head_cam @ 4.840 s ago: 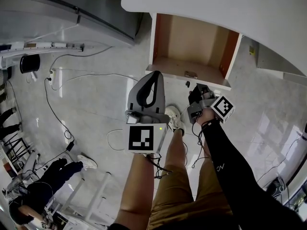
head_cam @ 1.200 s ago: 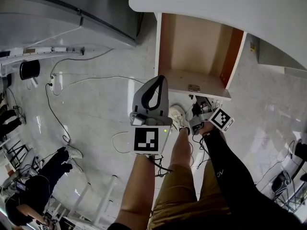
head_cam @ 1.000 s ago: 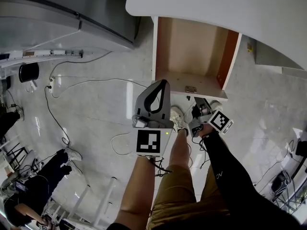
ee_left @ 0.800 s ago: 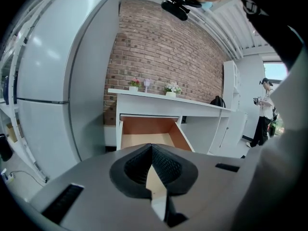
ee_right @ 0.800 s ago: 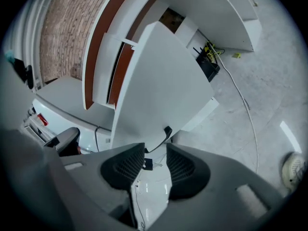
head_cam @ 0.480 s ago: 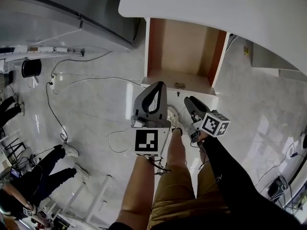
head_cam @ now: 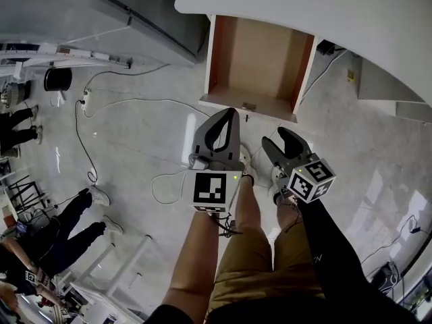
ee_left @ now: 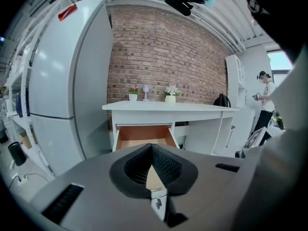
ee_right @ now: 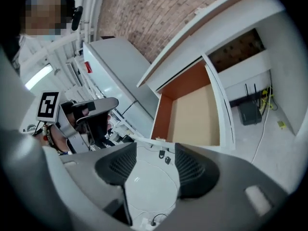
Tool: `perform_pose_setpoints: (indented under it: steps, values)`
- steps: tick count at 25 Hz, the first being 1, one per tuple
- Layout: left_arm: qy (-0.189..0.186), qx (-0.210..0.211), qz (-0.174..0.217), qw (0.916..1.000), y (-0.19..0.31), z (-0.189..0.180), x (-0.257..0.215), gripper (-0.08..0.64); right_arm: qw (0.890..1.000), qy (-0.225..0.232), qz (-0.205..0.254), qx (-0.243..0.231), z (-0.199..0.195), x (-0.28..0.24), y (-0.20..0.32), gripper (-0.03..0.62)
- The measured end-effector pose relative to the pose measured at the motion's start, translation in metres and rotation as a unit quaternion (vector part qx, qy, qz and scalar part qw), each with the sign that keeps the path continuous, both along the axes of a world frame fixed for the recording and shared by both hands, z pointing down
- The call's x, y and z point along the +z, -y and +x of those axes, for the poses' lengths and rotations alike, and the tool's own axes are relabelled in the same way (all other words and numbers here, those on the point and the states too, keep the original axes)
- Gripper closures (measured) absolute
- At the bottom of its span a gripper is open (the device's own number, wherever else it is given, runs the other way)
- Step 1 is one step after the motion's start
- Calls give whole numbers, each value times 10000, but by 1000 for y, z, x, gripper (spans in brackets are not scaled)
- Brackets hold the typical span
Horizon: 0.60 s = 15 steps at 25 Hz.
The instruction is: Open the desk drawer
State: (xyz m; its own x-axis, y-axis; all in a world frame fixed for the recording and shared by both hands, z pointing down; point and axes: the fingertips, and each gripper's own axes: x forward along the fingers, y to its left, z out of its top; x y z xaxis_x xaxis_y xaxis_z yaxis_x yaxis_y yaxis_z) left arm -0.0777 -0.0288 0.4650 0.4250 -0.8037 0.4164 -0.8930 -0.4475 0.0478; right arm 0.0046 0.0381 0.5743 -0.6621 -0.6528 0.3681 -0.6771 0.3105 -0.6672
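Drawer (head_cam: pixel 260 49) is out, hanging fwd from under the white desk (head_cam: pixel 304 5). Orange-brown side walls and pale bottom are visible, w/ a small metal handle (head_cam: pixel 249 106) on the front edge.

L gripper (head_cam: pixel 231 113) hovers in front of the drawer front, no contact. Its tips are clenched together w/ nothing in them (left gripper view: pads meet at the tip, and only a sliver of drawer shows through the gap behind them).

R gripper (head_cam: pixel 282 140) is just beside it, also short of the drawer front and apart from the handle. Its jaws are spread and opening, w/ nothing btwn them. Right gripper view shows only pale floor (head_cam: pixel 135 140) in the gap, drawer beyond.

Both grippers point toward the drawer, tilted a bit down.

Grey fridge (head_cam: pixel 148 9) stands left of the desk, and cables (head_cam: pixel 145 99) trail across the floor. In the left gripper view there's a brick wall (ee_left: pixel 163 47) behind the desk and small flower pots (ee_left: pixel 170 97) on the desktop.
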Motion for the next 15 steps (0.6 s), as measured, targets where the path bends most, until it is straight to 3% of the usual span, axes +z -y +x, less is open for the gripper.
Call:
perform_pose_setpoints:
  steps: [3, 5, 9, 15]
  values:
    - [39, 4, 58, 10000, -8, 9, -19, 552, 9990, -224, 388, -79, 15, -29, 4, 354]
    - [12, 53, 119, 9999, -13, 17, -36, 552, 9955, -646, 654, -215, 25, -53, 7, 354]
    - [75, 81, 239, 9997, -19, 32, -76, 552, 9769, -1619, 1258, -602, 44, -106, 13, 354]
    - [138, 193, 562, 9981, -23, 47, -158, 552, 9648, -1868, 1784, -483, 69, -195, 21, 354]
